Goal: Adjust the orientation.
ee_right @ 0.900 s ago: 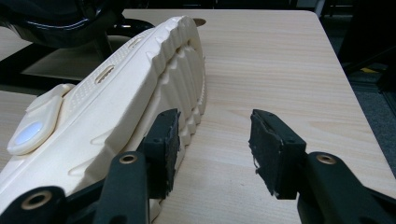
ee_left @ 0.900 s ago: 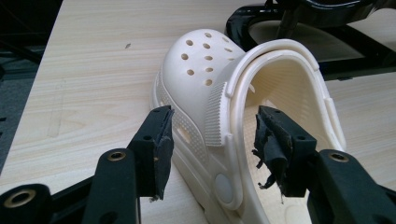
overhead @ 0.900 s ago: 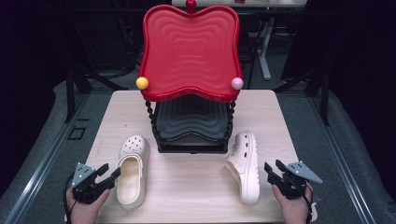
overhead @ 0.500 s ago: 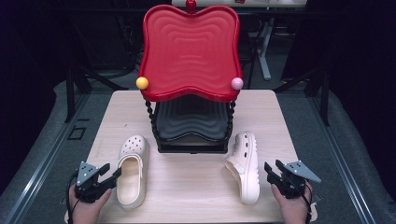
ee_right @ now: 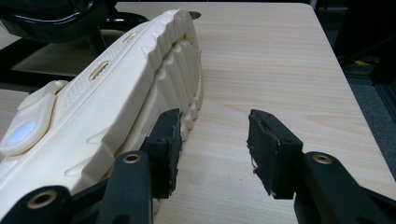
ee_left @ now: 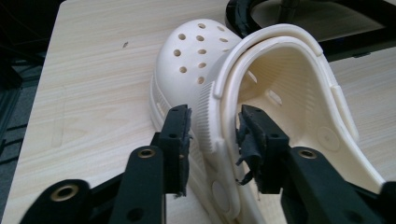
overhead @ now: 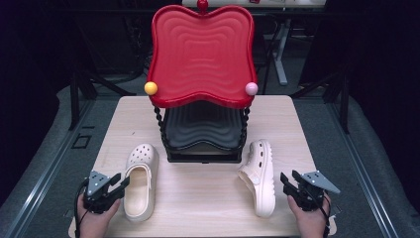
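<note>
The left tongs [ee_left: 212, 140] stood spread, their jaws straddling the heel strap and side wall of the left clog [ee_left: 261, 107] without pressing on it. In the high view these tongs [overhead: 116, 184] sat near the surface's near left corner, held by a hand [overhead: 94, 218], just beside that clog [overhead: 139, 181], which lay sole down with its toe toward the far edge.

The right tongs [ee_right: 212, 149] were also spread, holding nothing; the inner jaw lay just beside the ribbed sole edge of the right clog [ee_right: 116, 98], the other jaw over bare wood. From above, these tongs [overhead: 292, 181] were near the near right corner, and the right clog [overhead: 258, 173] lay tipped on its side.

Between the clogs, toward the far edge, stood a two-tier rack: a red tray [overhead: 200, 54] above a black tray [overhead: 203, 126]. The surface [overhead: 208, 198] was pale wood.
</note>
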`<action>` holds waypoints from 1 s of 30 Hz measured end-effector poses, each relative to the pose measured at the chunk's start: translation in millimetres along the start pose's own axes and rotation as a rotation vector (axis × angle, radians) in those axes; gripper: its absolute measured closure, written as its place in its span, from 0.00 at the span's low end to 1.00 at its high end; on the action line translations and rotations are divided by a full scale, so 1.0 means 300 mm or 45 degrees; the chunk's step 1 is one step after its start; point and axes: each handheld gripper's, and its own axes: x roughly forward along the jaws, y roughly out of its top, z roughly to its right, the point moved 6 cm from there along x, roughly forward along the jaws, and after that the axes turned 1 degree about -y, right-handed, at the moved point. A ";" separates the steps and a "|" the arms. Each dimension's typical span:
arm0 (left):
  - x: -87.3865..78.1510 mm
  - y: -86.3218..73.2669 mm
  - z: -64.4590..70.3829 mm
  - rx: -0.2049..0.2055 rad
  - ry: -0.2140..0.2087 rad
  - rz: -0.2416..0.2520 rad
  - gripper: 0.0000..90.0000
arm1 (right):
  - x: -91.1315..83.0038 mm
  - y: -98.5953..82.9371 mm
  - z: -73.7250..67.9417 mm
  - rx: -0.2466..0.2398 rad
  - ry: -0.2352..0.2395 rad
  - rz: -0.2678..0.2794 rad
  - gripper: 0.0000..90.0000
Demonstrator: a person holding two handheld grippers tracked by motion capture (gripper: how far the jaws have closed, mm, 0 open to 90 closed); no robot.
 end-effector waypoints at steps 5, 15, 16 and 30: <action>0.036 0.029 0.012 0.064 0.062 -0.034 0.78 | -0.001 -0.002 -0.001 0.009 0.003 -0.002 0.60; 0.049 0.036 0.019 0.104 0.109 -0.049 0.83 | -0.014 0.004 0.004 0.026 -0.008 0.016 0.60; 0.048 0.036 0.021 0.099 0.111 -0.048 0.83 | -0.014 0.004 0.004 0.026 -0.008 0.016 0.60; 0.032 0.033 0.098 0.082 0.085 -0.067 0.83 | -0.060 0.044 -0.107 -0.114 0.068 0.061 0.85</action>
